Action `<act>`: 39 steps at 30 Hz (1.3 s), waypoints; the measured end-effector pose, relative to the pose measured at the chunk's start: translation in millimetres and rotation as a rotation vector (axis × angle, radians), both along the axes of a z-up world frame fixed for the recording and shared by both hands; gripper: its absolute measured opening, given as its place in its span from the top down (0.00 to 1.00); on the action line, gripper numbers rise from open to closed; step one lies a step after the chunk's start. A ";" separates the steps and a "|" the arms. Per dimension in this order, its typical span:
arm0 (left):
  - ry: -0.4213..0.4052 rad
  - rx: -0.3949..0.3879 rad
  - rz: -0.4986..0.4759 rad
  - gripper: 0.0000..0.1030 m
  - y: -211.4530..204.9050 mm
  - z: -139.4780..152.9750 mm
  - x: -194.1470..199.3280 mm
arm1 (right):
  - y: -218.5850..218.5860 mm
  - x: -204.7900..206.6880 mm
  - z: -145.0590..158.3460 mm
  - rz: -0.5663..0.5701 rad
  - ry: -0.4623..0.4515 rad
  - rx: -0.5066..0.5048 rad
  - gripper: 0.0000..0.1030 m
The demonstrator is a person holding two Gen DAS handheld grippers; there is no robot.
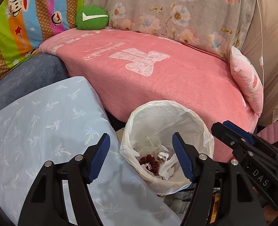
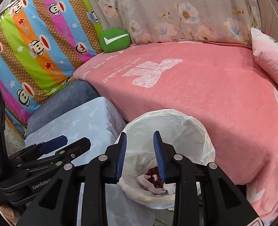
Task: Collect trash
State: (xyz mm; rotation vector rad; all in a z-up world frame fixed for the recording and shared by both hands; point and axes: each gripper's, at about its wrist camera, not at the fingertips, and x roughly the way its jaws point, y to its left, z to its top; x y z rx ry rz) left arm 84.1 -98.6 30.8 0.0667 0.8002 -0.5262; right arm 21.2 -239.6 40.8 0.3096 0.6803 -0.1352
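A trash bin lined with a white plastic bag (image 1: 195, 116) stands in front of the pink bed; it also shows in the right wrist view (image 2: 199, 124). Inside lie crumpled white tissue (image 1: 167, 166) and a dark red scrap (image 1: 150, 163), which also shows in the right wrist view (image 2: 155, 178). My left gripper (image 1: 140, 160) is open and empty over the bin's left rim. My right gripper (image 2: 140, 158) is partly open and empty, directly above the bin. Each gripper shows at the edge of the other's view.
A pink blanket (image 1: 157, 71) covers the bed behind the bin. A light blue pillow (image 1: 44, 124) lies left of the bin on a blue-grey cushion (image 1: 26, 77). A green round cushion (image 1: 92, 17), a striped cartoon quilt (image 2: 35, 52) and a pink pillow (image 1: 248, 86) line the bed edges.
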 end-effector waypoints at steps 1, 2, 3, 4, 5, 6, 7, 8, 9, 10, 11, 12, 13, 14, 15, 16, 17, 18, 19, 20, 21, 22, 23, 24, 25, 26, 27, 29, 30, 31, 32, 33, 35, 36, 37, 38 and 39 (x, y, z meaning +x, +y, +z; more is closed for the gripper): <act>-0.001 0.002 0.002 0.36 0.6 -0.2 -0.6 | 2.1 -0.8 0.3 0.003 0.004 -0.014 0.70; -0.002 0.003 0.005 0.36 1.7 -0.6 -1.2 | 4.3 -1.6 0.4 0.004 0.009 -0.031 0.68; -0.001 0.004 0.009 0.35 3.1 -1.0 -1.7 | 6.7 -2.4 0.9 0.005 0.014 -0.048 0.67; 0.000 0.004 0.012 0.35 4.3 -1.5 -1.9 | 8.5 -3.5 0.8 0.005 0.019 -0.065 0.66; 0.001 0.005 0.016 0.34 5.8 -2.2 -2.5 | 9.9 -4.6 0.7 0.005 0.023 -0.081 0.65; 0.001 0.006 0.021 0.34 7.4 -2.7 -3.0 | 11.4 -5.8 0.4 0.007 0.028 -0.094 0.64; 0.001 0.008 0.026 0.33 9.0 -3.5 -3.9 | 13.2 -7.0 -0.2 0.007 0.034 -0.105 0.64; 0.000 0.012 0.031 0.33 10.0 -4.1 -4.7 | 14.3 -8.0 -0.9 0.006 0.040 -0.114 0.63; -0.001 0.017 0.037 0.33 11.3 -5.0 -5.9 | 14.8 -9.1 -2.0 0.005 0.047 -0.121 0.63; -0.002 0.020 0.041 0.33 12.5 -5.6 -6.8 | 15.5 -10.7 -2.9 0.004 0.052 -0.124 0.63; -0.002 0.023 0.045 0.33 14.6 -6.7 -8.3 | 16.2 -12.3 -3.7 0.003 0.057 -0.125 0.62; -0.001 0.025 0.050 0.33 16.3 -7.4 -9.1 | 16.8 -13.4 -4.7 0.003 0.062 -0.126 0.61; -0.001 0.028 0.057 0.32 18.2 -8.4 -10.0 | 17.8 -14.6 -5.6 0.003 0.067 -0.128 0.60; 0.001 0.031 0.066 0.31 20.1 -9.4 -11.0 | 19.2 -16.0 -6.8 0.003 0.072 -0.135 0.59; 0.000 0.033 0.073 0.29 22.2 -10.3 -12.1 | 21.0 -17.1 -7.9 0.001 0.079 -0.145 0.59; -0.001 0.035 0.080 0.28 23.7 -10.9 -13.0 | 23.0 -18.4 -9.0 0.001 0.085 -0.157 0.59; -0.006 0.040 0.089 0.27 25.7 -11.3 -14.5 | 24.9 -19.1 -9.9 0.002 0.089 -0.168 0.59; -0.009 0.044 0.094 0.27 26.9 -11.8 -15.7 | 26.3 -20.4 -11.2 0.002 0.094 -0.176 0.59; -0.011 0.048 0.099 0.26 27.8 -12.2 -16.7 | 27.2 -21.6 -12.6 0.002 0.100 -0.182 0.59; -0.012 0.055 0.107 0.25 29.8 -12.8 -17.8 | 27.6 -23.0 -14.0 0.002 0.104 -0.184 0.59; -0.013 0.060 0.113 0.24 30.5 -13.6 -18.6 | 28.0 -24.6 -15.2 0.000 0.108 -0.184 0.59; -0.014 0.065 0.119 0.24 31.3 -14.3 -19.5 | 28.5 -25.9 -16.2 -0.001 0.111 -0.183 0.59; -0.017 0.070 0.126 0.23 32.5 -15.2 -20.7 | 28.2 -27.1 -17.4 -0.002 0.116 -0.182 0.58; -0.018 0.077 0.133 0.22 33.4 -16.2 -21.7 | 28.3 -28.4 -18.8 -0.003 0.122 -0.180 0.58; -0.018 0.083 0.140 0.22 34.3 -17.3 -22.6 | 28.1 -29.1 -19.6 -0.006 0.128 -0.180 0.57; -0.017 0.087 0.144 0.21 34.9 -18.1 -22.9 | 28.4 -30.4 -20.4 -0.008 0.132 -0.182 0.54; -0.017 0.093 0.150 0.19 35.5 -19.1 -23.8 | 29.3 -32.3 -21.0 -0.011 0.134 -0.186 0.53; -0.024 0.105 0.162 0.16 36.5 -20.5 -26.8 | 30.8 -35.5 -22.3 -0.014 0.140 -0.193 0.47; -0.029 0.114 0.169 0.14 36.7 -21.1 -28.6 | 31.9 -36.9 -22.7 -0.014 0.142 -0.197 0.45; -0.031 0.121 0.173 0.14 36.4 -21.5 -29.4 | 32.7 -38.3 -23.4 -0.014 0.144 -0.201 0.44; -0.032 0.130 0.177 0.13 36.3 -22.4 -30.7 | 33.4 -39.7 -24.0 -0.015 0.146 -0.203 0.42; -0.033 0.135 0.177 0.13 35.9 -23.3 -31.9 | 33.4 -40.6 -24.6 -0.017 0.148 -0.203 0.40; -0.033 0.145 0.178 0.13 36.6 -24.3 -33.8 | 33.7 -44.1 -25.8 -0.024 0.149 -0.201 0.35; -0.034 0.149 0.180 0.12 37.1 -24.7 -34.9 | 33.3 -45.2 -26.5 -0.026 0.150 -0.200 0.34; -0.034 0.151 0.182 0.12 37.7 -24.9 -35.9 | 33.4 -46.3 -27.3 -0.028 0.154 -0.198 0.32; -0.034 0.151 0.183 0.12 38.6 -25.2 -36.7 | 33.6 -47.1 -27.9 -0.028 0.156 -0.197 0.31; -0.033 0.152 0.185 0.12 38.3 -25.5 -37.8 | 33.6 -47.9 -28.6 -0.030 0.157 -0.196 0.30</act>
